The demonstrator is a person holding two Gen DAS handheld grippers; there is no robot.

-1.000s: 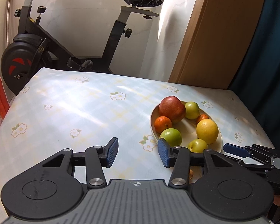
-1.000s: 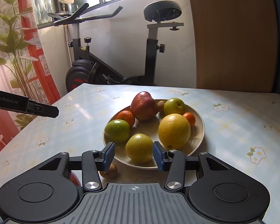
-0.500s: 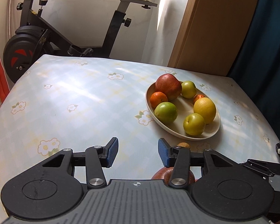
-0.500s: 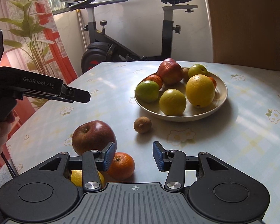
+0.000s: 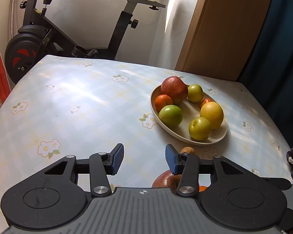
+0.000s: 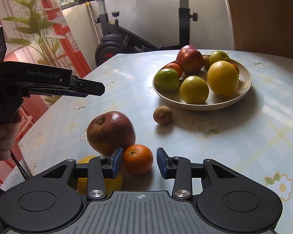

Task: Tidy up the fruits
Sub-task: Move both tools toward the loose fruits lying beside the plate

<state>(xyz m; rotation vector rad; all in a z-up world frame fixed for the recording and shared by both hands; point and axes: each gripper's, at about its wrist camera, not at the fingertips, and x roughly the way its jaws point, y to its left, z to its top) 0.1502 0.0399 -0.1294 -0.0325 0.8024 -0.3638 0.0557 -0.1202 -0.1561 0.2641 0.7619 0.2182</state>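
The right gripper [image 6: 139,161], its jaws closing, is set around the mandarin [image 6: 137,159] near the tabletop's [image 6: 234,136] front edge, not yet pinched, presumably for transfer to the plate [image 6: 244,89].

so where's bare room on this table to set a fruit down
The wide stretch of table left of the plate, toward the exercise bike, is bare. It is crowded at the near edge, where the red apple, tangerine and small brown fruit sit.
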